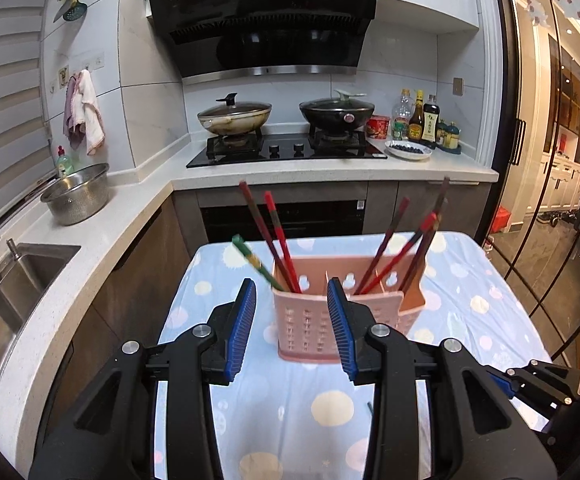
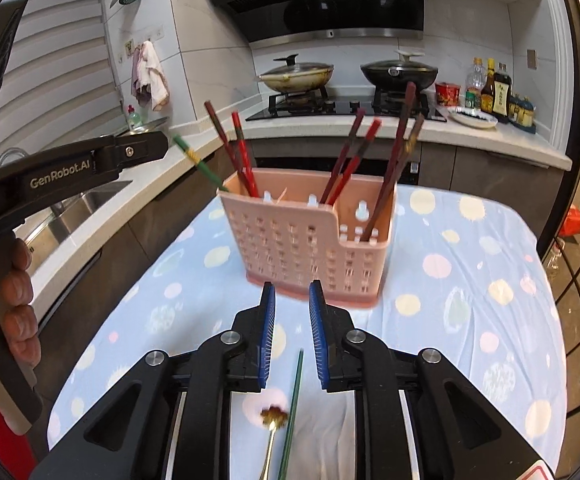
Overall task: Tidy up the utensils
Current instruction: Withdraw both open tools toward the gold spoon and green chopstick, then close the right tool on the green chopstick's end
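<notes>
Both grippers hover empty over the table. On the left gripper (image 1: 292,294) the blue fingers (image 1: 243,328) are spread wide, framing the near left corner of the pink utensil holder (image 1: 310,332) without touching it. The right gripper (image 2: 292,300) has its jaws parted by a narrower gap, just short of the holder's base. Beneath it on the dotted blue tablecloth (image 2: 470,280) lie a green chopstick (image 2: 293,404) and a gold fork (image 2: 272,436), side by side. Red chopsticks (image 2: 242,152) and one green-handled chopstick (image 2: 198,164) lean in the holder's left compartment, with more dark red chopsticks (image 2: 398,148) in the right compartments. Behind, the stove (image 1: 286,148) carries two lidded pans.
</notes>
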A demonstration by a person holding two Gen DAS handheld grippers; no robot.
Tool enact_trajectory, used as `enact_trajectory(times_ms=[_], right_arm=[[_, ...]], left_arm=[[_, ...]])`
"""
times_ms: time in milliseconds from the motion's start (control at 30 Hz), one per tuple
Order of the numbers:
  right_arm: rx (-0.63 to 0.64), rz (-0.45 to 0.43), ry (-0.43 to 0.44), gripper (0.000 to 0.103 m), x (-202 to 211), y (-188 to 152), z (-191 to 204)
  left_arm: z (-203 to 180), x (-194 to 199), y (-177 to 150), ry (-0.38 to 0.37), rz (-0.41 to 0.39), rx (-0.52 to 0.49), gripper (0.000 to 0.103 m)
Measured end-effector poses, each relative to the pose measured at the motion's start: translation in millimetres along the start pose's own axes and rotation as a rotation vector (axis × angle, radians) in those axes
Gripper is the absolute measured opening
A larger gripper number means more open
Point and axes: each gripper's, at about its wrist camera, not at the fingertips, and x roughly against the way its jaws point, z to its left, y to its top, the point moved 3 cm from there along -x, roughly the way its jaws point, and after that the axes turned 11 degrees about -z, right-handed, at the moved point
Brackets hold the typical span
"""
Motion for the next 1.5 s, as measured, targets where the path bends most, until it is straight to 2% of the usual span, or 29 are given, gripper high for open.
enact_trajectory(times_ms=[500,767,1033,1500], right_arm=[[-0.061,0.175,-0.009,0.018,31.7,-106.8,-4.9],[-0.099,0.222,-0.016,0.018,42.8,-143.4,-8.6],[-0.080,0.248,-0.020,0.018,44.8,-161.7,-2.1],[-0.063,0.270,-0.013,0.018,32.8,-167.7,1.7]], left_arm=[[-7.8,20.4,-107.0,-0.018,0.204,0.029,0.036],[-11.5,30.2,-150.9,-0.019,0.288,0.045,0.036],[-17.4,34.2,-180.7,-0.024,0.347,0.045,0.036],[-17.9,26.5,-200.3,-0.021,0.404,0.038,0.036]])
